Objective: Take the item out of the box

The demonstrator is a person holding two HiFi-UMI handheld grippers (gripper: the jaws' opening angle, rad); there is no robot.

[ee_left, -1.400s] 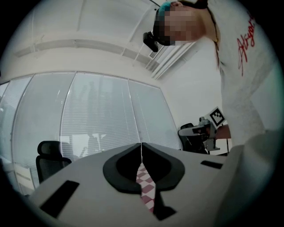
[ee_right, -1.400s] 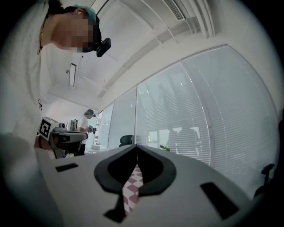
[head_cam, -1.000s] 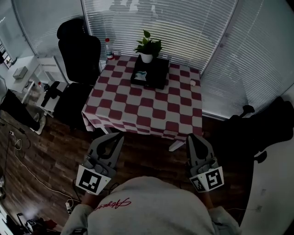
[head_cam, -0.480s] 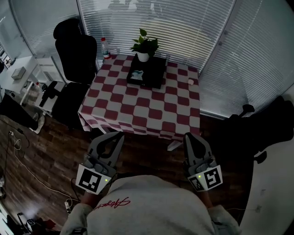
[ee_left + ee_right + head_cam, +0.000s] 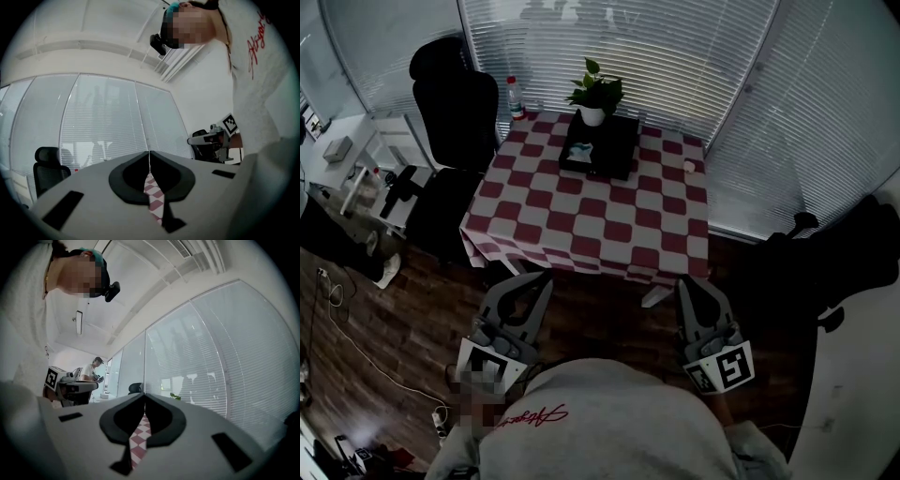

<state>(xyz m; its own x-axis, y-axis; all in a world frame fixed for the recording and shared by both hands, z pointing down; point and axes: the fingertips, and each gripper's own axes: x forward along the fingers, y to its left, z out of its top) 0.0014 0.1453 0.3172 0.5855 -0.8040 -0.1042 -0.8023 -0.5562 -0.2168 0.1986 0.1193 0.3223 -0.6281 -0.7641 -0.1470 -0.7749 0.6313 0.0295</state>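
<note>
**Head view: item is lying in the box on the checked table, both grippers closed and empty**

A small pale item (image 5: 584,152) is lying inside the black box (image 5: 614,155), toward the box's left side; what it is cannot be made out. The box is sitting on the table (image 5: 591,220), at the middle of the table's far edge, and a red-and-white checked cloth is covering the table. A potted plant (image 5: 597,96) is standing at the table's far edge, just behind the box. A bottle (image 5: 514,98) with a red cap is standing at the table's far left corner, and a small white object (image 5: 689,167) is lying near the table's right edge. A black office chair (image 5: 455,94) is standing beside the table's left side. White blinds (image 5: 694,56) are hanging behind the table.

The left gripper (image 5: 546,275) is hovering over the wooden floor (image 5: 384,328) short of the table's near edge, well apart from the box. Its jaws are pressing together with nothing between them. The right gripper (image 5: 682,279) is hovering likewise off the table's near right corner, jaws meeting tip to tip and gripping nothing. In each gripper view, only a strip of the checked cloth is showing through the gap behind the closed tips.
</note>
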